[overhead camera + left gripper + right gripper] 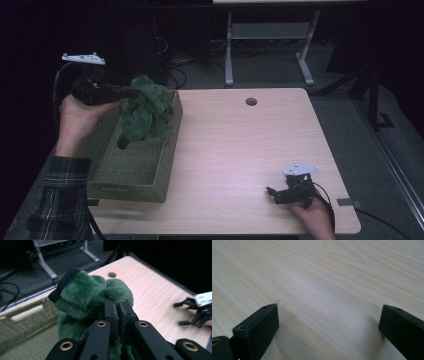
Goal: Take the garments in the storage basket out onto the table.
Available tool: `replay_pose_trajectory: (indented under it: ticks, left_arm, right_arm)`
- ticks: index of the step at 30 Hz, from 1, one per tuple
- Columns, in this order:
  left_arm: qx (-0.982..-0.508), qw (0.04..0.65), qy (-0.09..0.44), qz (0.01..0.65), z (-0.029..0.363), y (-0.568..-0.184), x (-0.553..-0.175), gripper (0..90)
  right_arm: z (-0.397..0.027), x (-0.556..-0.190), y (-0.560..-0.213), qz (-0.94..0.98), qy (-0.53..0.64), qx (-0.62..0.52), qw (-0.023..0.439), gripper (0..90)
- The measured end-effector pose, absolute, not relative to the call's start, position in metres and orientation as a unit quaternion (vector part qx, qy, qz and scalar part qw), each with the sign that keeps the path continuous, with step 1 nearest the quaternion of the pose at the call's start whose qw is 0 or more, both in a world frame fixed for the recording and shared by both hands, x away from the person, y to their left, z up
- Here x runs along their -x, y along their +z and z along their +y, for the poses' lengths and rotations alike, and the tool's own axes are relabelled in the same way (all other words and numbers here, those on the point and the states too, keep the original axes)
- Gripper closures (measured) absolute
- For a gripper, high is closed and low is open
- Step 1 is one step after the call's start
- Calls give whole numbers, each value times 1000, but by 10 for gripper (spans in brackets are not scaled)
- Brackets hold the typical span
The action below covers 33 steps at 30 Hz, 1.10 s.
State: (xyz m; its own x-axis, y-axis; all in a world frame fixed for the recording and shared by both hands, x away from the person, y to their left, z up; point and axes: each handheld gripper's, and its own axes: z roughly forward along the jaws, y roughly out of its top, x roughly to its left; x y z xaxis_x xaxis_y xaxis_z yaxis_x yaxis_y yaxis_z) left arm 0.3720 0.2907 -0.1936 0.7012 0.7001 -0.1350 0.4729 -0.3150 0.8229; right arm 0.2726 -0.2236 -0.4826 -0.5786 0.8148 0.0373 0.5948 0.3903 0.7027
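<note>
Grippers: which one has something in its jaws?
The left gripper, shut on the green fleece above the basket. The right gripper sits open on the table.

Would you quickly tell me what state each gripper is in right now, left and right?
Left gripper: shut on the green fleece garment, held above the woven basket.
Right gripper: open, nothing between its jaws, low over the table.

You see a fuzzy green plush cloth (85, 293) with a black ribbed knit cuff (62, 286), a coarse woven olive basket (131, 165), a smooth pale wood-grain table (240, 150), and matt black plastic jaws with brass-coloured rivets.
</note>
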Motion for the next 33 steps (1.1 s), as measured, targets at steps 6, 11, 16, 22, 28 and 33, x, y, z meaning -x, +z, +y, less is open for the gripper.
replay_pose_trajectory:
  ticks: [6,11,16,22,28,33]
  left_arm:
    - [-802,472,117,347,274,-184,-370,867]
    - [-806,475,116,333,254,-180,-370,868]
    - [-809,476,113,327,231,-183,-370,868]
    - [-809,483,106,317,201,-190,-368,867]
    - [-819,478,89,305,167,-208,-370,867]
    - [-824,477,70,296,146,-222,-371,867]
  right_arm:
    - [-224,-273,-483,818,346,-430,159,26]
    - [-224,-273,-483,818,346,-430,159,25]
    - [-224,-273,-483,818,346,-430,159,26]
    - [-224,-273,-483,818,346,-431,159,25]
    - [-224,-273,-482,818,346,-431,158,25]
    - [-223,-273,-483,818,346,-431,158,25]
